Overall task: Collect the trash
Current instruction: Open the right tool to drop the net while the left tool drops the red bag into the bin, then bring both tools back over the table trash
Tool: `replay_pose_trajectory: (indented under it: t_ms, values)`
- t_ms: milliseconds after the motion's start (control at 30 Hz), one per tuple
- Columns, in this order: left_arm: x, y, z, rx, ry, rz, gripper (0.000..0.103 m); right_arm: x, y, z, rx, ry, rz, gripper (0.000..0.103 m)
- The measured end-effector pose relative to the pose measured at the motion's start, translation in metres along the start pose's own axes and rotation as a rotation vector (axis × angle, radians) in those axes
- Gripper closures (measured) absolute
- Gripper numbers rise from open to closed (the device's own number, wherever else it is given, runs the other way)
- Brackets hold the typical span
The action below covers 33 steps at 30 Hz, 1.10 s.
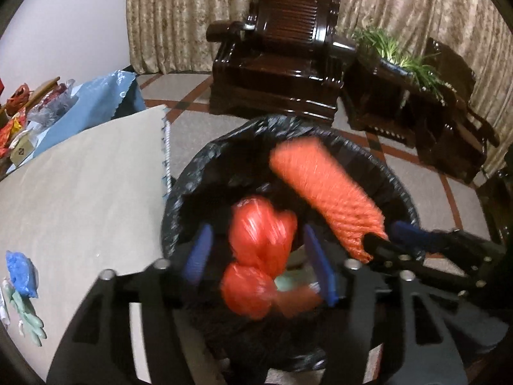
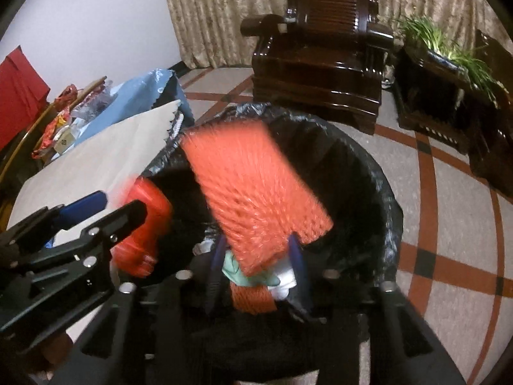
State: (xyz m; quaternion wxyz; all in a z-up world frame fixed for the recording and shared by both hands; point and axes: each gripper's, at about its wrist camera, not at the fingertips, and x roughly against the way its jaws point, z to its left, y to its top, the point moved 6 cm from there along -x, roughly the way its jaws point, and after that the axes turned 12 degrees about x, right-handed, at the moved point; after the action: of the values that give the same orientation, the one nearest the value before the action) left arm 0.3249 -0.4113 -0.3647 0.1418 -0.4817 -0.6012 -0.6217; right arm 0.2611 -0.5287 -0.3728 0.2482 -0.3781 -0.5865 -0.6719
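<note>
Looked, from the left wrist, over a tan tiled floor with red bands (image 1: 416,186), past a dark carved wooden armchair (image 1: 282,57) and beige curtains, down into a round bin lined with a black plastic bag (image 1: 179,199) beside a grey-clothed table (image 1: 80,192). Found the left gripper (image 1: 259,261) released, blue pads apart on either side of a crumpled red plastic bag (image 1: 259,234), blurred and apparently loose over the bin's mouth. Saw the right gripper (image 1: 384,234) at the lower end of a long orange foam net sleeve (image 1: 323,189), above the same opening. Left a crumpled blue wrapper (image 1: 21,272) and a pale green glove (image 1: 29,317) on the table. From the right wrist, met the same floor and bin (image 2: 378,192); showed the right gripper (image 2: 256,253) parted, pads seemingly clear of the net sleeve (image 2: 256,192), with the left gripper (image 2: 118,205) beside the red bag (image 2: 150,211). Judged as the drop-off step. Next, probably: lift both clear and go back to the table for the remaining litter.
</note>
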Motion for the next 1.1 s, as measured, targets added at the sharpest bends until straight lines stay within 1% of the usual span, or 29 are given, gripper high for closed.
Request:
replay_pose_trajectory:
  t_ms: [167,233,333,467,533,600,733,867,933,1100]
  values:
    - [0.008,-0.010,0.030,0.034,0.033,0.014,0.039,0.008,-0.016,0.002,-0.022,-0.002,0.008,0.061]
    - [0.013,-0.012,0.044,0.055,0.049,0.012,0.036,0.015,-0.020,0.000,-0.043,-0.005,-0.001,0.061]
    - [0.021,-0.011,0.060,0.082,0.062,0.008,0.036,0.024,-0.021,0.000,-0.065,-0.008,-0.014,0.061]
    - [0.035,-0.010,0.072,0.093,0.082,-0.004,0.034,0.035,-0.021,0.004,-0.077,0.002,-0.023,0.061]
    - [0.044,-0.011,0.077,0.095,0.088,-0.016,0.028,0.040,-0.020,0.011,-0.064,0.008,-0.027,0.061]
    - [0.057,-0.012,0.085,0.092,0.104,-0.034,0.025,0.046,-0.019,0.024,-0.048,0.026,-0.034,0.061]
    - [0.081,-0.017,0.114,0.102,0.142,-0.057,0.025,0.056,-0.015,0.062,-0.019,0.066,-0.057,0.061]
    - [0.109,-0.024,0.158,0.136,0.184,-0.076,0.025,0.059,-0.015,0.111,0.022,0.120,-0.055,0.061]
    - [0.126,-0.028,0.187,0.147,0.225,-0.094,0.024,0.062,-0.014,0.141,0.068,0.141,-0.061,0.061]
    - [0.165,-0.036,0.249,0.200,0.295,-0.132,0.023,0.072,-0.009,0.201,0.145,0.168,-0.088,0.061]
